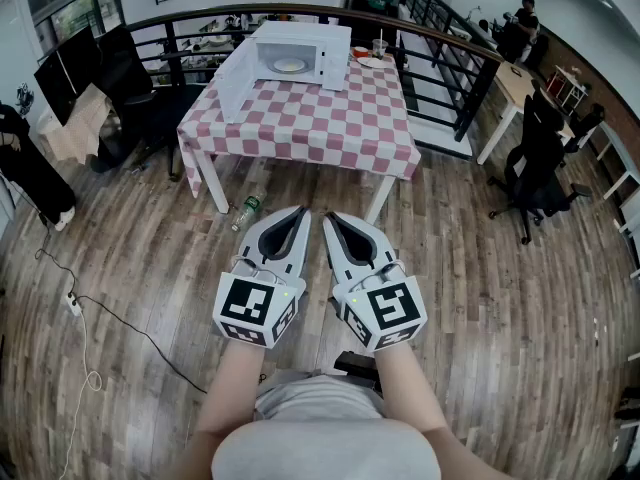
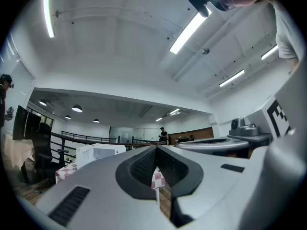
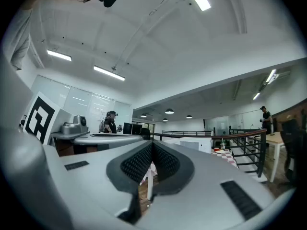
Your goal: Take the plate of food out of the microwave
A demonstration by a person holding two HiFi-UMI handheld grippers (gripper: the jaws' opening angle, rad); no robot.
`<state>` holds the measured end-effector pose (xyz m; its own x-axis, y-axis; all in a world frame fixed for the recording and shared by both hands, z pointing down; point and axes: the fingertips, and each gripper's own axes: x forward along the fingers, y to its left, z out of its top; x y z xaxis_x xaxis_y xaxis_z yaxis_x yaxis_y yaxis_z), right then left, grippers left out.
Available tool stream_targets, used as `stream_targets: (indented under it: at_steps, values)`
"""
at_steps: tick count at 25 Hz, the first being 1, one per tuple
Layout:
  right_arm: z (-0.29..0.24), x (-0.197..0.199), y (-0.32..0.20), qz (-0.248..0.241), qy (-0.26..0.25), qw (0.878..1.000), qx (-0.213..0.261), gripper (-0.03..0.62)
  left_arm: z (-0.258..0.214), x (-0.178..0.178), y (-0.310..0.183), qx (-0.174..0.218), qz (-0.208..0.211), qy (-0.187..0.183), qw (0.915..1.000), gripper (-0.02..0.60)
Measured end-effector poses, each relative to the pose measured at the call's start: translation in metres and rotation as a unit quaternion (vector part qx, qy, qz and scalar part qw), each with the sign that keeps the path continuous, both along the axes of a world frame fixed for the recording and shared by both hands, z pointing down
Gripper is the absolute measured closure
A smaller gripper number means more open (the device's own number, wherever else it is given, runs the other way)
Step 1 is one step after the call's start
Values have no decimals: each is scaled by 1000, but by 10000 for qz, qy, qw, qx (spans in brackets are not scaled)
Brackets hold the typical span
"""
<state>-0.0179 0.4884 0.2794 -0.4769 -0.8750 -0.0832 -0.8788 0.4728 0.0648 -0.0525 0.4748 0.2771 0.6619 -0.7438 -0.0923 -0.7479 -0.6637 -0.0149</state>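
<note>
A white microwave point(image 1: 300, 54) stands at the far end of a table with a red and white checked cloth point(image 1: 310, 118). Its door hangs open to the left. Inside lies a pale plate of food point(image 1: 289, 65). Both grippers are held side by side close to my body, well short of the table and pointing toward it. My left gripper point(image 1: 299, 213) is shut with nothing in it, and so is my right gripper point(image 1: 330, 218). The left gripper view shows the shut left gripper point(image 2: 156, 147) with the microwave point(image 2: 98, 153) far off. The right gripper view shows the right gripper point(image 3: 152, 143) shut and the microwave point(image 3: 194, 143) small beyond it.
A green bottle point(image 1: 247, 208) lies on the wood floor by the table's near left leg. A cup and a dish point(image 1: 375, 52) sit right of the microwave. A black office chair point(image 1: 535, 168) stands to the right, dark chairs point(image 1: 120, 88) to the left, and cables point(image 1: 90, 313) trail on the floor.
</note>
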Motion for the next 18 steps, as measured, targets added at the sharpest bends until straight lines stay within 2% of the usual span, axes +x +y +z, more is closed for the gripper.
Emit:
stream_targets:
  at_steps: [7,18]
  values:
    - [3,-10,-7,88,-55,9999,-48,569,1,-17,-6,35,25,23,10000,578]
    - [2,-44,12,65,-24,9999,87,569,3,-49,5,22,107,117,9999,578]
